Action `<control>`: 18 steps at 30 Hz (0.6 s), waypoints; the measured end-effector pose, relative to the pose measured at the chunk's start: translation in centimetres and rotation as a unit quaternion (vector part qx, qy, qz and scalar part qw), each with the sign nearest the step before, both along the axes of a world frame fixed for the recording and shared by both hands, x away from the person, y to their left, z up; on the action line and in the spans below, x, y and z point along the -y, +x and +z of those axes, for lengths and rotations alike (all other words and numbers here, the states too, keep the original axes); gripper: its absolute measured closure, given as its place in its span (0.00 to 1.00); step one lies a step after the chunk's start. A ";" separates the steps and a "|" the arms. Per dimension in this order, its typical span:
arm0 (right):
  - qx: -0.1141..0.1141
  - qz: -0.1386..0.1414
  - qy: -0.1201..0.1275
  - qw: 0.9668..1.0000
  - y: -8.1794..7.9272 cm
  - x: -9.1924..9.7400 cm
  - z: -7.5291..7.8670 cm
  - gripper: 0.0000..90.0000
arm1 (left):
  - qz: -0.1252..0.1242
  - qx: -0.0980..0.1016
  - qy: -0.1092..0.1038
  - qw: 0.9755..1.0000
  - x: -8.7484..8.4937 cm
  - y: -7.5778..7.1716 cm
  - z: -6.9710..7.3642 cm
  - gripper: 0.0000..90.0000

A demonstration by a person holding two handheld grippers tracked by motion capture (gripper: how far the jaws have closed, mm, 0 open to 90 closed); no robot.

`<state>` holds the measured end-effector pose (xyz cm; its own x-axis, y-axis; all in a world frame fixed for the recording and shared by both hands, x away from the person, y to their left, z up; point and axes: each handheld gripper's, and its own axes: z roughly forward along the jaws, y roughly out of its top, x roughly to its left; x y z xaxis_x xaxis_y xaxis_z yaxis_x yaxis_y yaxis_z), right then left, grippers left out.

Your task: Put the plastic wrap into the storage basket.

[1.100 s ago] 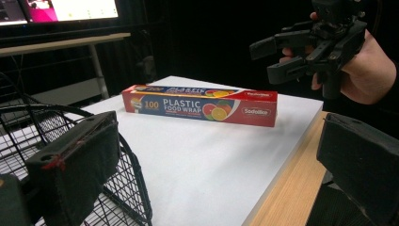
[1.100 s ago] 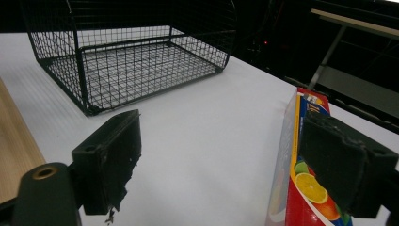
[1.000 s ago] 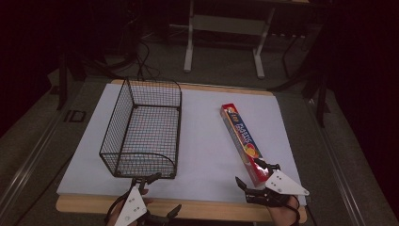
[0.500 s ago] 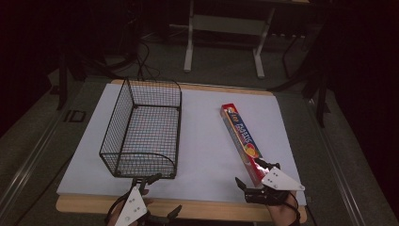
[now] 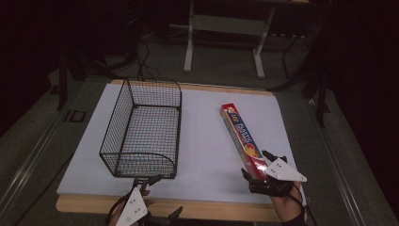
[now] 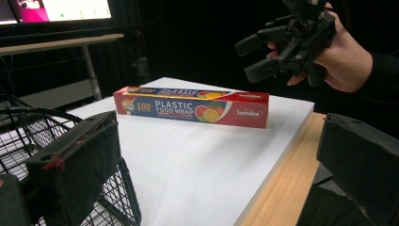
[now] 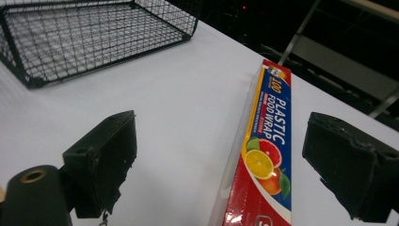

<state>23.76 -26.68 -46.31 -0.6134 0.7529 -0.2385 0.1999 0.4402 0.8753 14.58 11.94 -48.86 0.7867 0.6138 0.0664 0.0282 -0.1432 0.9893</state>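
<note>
A long red box of plastic food wrap (image 5: 241,134) lies flat on the white mat (image 5: 207,155), right of a black wire basket (image 5: 141,132). My right gripper (image 5: 258,162) hovers at the box's near end. Its jaws have just been opening and stand wide in the right gripper view (image 7: 226,141), with the box (image 7: 273,141) between them and untouched by the pads. At the table's front edge, near the basket's near end, my left gripper (image 5: 160,195) is open with nothing in it. In the left gripper view the box (image 6: 188,107) lies beyond my open left gripper (image 6: 216,155), and the right gripper (image 6: 249,59) hangs above its right end.
The mat covers most of a wooden table; a bare wood strip (image 5: 211,209) runs along the front. The basket (image 7: 94,33) holds nothing. The basket's rim (image 6: 28,122) sits close by my left jaw. Desk legs and cables stand on the dark floor behind the table.
The right gripper has shifted slightly at the box's near end and its jaws stand wider. The box, the basket and the left gripper have kept their places.
</note>
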 end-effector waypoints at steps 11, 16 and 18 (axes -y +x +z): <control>-0.034 -0.036 -0.008 0.999 1.8 0.8 0.4 0.13 | -0.002 -0.001 -0.001 1.000 0.2 0.0 0.0 0.01; -0.040 -0.034 0.001 0.999 2.3 0.8 0.6 0.12 | -0.002 -0.002 -0.003 1.000 0.2 0.0 -0.1 0.01; -0.041 -0.038 0.002 0.998 2.8 0.8 0.8 0.12 | -0.001 -0.003 -0.001 1.000 0.2 0.0 -0.1 0.01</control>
